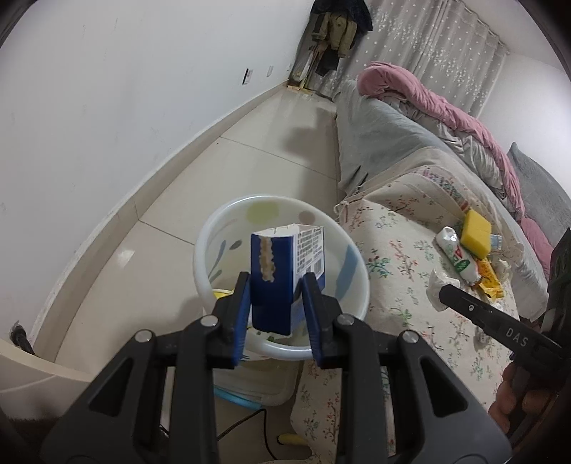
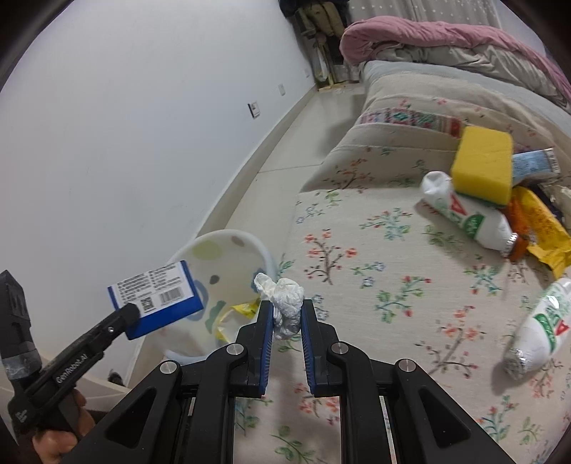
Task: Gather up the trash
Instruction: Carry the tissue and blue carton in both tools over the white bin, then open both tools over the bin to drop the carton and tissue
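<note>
gripping a torn blue carton (image 1: 282, 282) between its blue pads, our left gripper (image 1: 274, 296) holds it upright over the white trash bin (image 1: 342, 250), jaws narrowed to the box's width. the carton's lower end and much of the bin floor are hidden behind the fingers, so we can make out only a scrap of yellow wrapper (image 1: 221, 293) inside. from the right wrist view, the same carton (image 2: 157, 298) shows its barcode side above the bin (image 2: 228, 246), pinched at one corner by the left gripper (image 2: 130, 314). our right gripper (image 2: 287, 317) is clamped on a crumpled white tissue (image 2: 285, 303), jaws close together, held above the front edge of the flowered sofa cover (image 2: 374, 250), just beside the bin; whether the tissue touches the cloth we cannot tell. farther along the cover lie a white and green tube (image 2: 539, 324) on its own and, beyond it, a heap: a second white tube (image 2: 464, 214), a yellow sponge (image 2: 481, 164) resting on it, an orange and yellow wrapper (image 2: 542, 228) and a pale blue tube (image 2: 531, 162) partly buried under the sponge. the heap's far side is cut off by the frame edge. behind, a pink quilt (image 2: 428, 35) is piled on the sofa, and dark coats (image 1: 339, 25) hang in the corner, too small to read clearly.
</note>
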`<state>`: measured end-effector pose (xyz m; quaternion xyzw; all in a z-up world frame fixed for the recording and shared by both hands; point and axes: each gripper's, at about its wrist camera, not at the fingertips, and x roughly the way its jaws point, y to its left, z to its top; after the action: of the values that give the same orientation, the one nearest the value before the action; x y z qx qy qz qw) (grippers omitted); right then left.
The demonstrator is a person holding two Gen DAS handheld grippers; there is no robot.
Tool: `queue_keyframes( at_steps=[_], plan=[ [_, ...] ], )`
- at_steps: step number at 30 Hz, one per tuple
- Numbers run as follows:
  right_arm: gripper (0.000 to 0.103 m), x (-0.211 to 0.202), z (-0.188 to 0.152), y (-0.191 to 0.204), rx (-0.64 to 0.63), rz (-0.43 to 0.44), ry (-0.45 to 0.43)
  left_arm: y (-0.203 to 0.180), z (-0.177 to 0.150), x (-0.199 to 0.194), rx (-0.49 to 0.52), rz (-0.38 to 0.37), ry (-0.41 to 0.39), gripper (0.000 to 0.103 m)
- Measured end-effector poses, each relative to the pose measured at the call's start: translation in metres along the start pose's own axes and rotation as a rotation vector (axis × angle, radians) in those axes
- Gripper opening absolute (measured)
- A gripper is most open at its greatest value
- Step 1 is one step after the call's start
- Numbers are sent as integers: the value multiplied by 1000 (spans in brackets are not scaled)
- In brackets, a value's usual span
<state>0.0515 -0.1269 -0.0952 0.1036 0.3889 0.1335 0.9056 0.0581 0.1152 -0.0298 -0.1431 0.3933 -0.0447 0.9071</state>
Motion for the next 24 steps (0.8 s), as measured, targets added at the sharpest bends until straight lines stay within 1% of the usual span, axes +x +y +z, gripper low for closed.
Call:
queue_keyframes(
  at_steps=[3, 4, 5, 6, 7, 8, 14, 16, 21, 24],
  plan=[
    [16, 7, 2, 5, -10, 16, 5, 9, 1, 7, -35, -7, 23, 31],
    [16, 9, 2, 7, -15, 20, 7, 11, 1, 8, -48, 0, 33, 36],
    [16, 12, 3, 10, -21, 25, 11, 14, 1, 8, -56, 7, 39, 49],
    [16, 14, 2, 12, -26, 30, 15, 16, 2, 8, -70, 20, 45, 57],
    [16, 15, 3, 14, -30, 34, 17, 19, 2, 6, -86, 35, 43, 70],
    [16, 18, 3, 17, -36, 40, 22, 22, 2, 4, -103, 53, 35, 76],
    [16, 33, 3, 29, -59, 61, 54, 30, 5, 1, -106, 199, 74, 86],
    [16, 39, 4, 32, -71, 66, 59, 34, 4, 1, -108, 233, 88, 87],
    [17, 49, 6, 39, -84, 92, 72, 34, 4, 0, -104, 251, 96, 88],
    [21, 54, 7, 40, -94, 123, 74, 31, 5, -3, -89, 262, 85, 91]
  ],
)
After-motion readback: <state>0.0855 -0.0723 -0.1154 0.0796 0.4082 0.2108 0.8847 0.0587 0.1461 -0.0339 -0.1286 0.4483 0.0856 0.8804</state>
